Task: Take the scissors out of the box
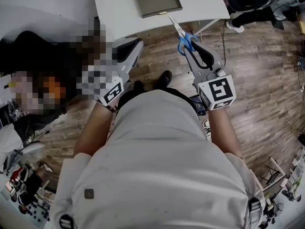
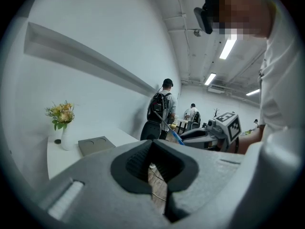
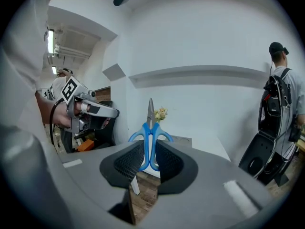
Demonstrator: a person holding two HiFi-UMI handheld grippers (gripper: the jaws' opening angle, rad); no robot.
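Scissors (image 3: 145, 142) stand, apparently clamped, in the right hand-held gripper (image 3: 150, 152).

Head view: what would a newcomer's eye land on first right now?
The blue-handled scissors, clamped in the right claw with the blades pointing toward the white table. Next come the grey box lying on that table and the left claw, shut and empty, at the left.
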